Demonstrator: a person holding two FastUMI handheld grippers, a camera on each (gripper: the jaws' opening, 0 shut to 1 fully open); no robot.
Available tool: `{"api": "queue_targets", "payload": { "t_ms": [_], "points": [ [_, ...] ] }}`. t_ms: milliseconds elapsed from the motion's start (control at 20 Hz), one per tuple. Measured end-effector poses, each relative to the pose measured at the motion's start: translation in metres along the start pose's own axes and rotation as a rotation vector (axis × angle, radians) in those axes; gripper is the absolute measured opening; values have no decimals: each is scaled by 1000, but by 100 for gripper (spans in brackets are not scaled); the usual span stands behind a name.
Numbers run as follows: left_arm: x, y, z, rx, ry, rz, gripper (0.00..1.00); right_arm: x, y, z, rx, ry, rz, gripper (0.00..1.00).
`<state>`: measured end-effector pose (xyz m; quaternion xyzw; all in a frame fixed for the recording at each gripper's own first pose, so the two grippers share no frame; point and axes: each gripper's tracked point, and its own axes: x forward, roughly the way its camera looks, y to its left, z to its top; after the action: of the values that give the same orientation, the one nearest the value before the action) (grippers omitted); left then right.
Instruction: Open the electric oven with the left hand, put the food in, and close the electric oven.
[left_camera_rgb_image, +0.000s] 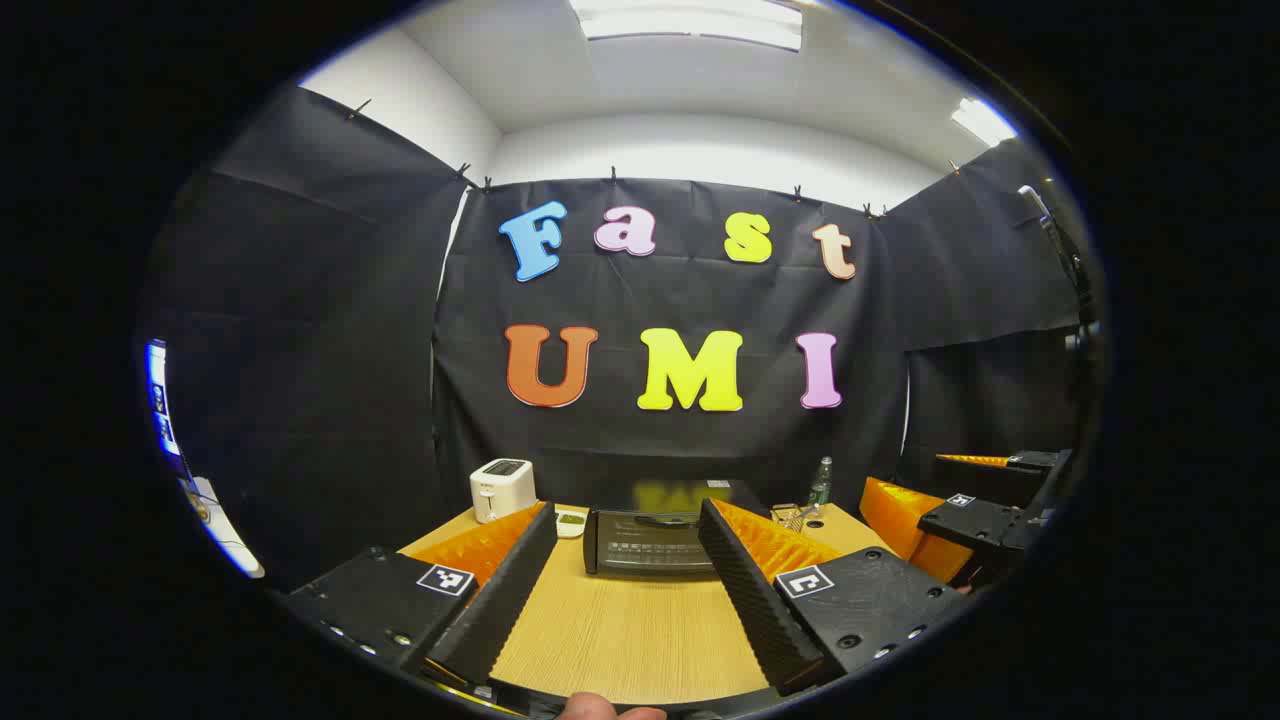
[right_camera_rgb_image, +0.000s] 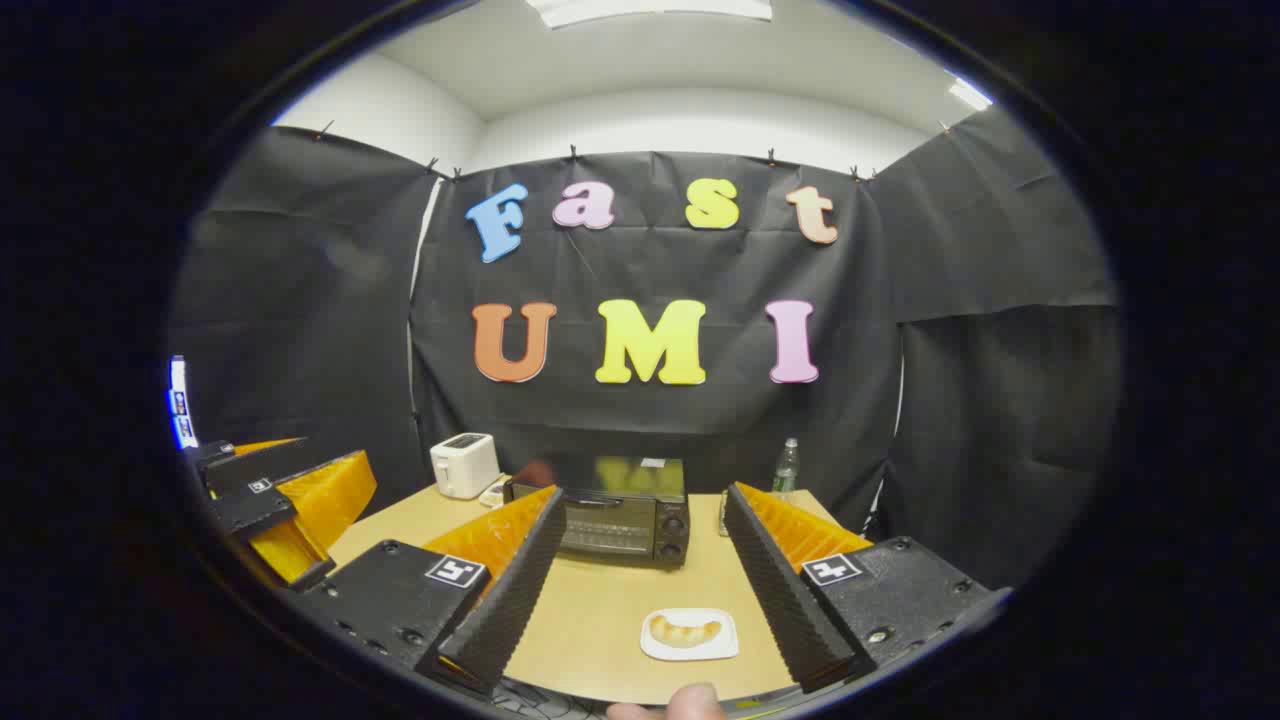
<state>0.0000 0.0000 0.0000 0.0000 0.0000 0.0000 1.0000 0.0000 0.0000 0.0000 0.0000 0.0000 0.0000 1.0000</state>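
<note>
right gripper (right_camera_rgb_image: 640, 560) jaws apart | plated food (right_camera_rgb_image: 686, 631) near table edge (right_camera_rgb_image: 560, 680) | oven (right_camera_rgb_image: 622, 522) shut

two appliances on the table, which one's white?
The toaster, back left beside the oven. The oven is black with a glass door; the toaster is a small white box with top slots.

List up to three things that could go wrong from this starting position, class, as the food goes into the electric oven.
1. The oven door is shut; its handle is thin, so the open left gripper might slip off.
2. The pastry lies loose on a small white plate; the open right gripper could push the plate instead.
3. The bottle beside the oven could be knocked.
</note>
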Motion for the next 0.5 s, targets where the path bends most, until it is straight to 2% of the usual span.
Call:
{"api": "queue_targets", "payload": {
  "t_ms": [500],
  "points": [
    [7,-13,-9,2,18,-36,94,1,-9,-3,-28,-4,-39,98]
  ]
}}
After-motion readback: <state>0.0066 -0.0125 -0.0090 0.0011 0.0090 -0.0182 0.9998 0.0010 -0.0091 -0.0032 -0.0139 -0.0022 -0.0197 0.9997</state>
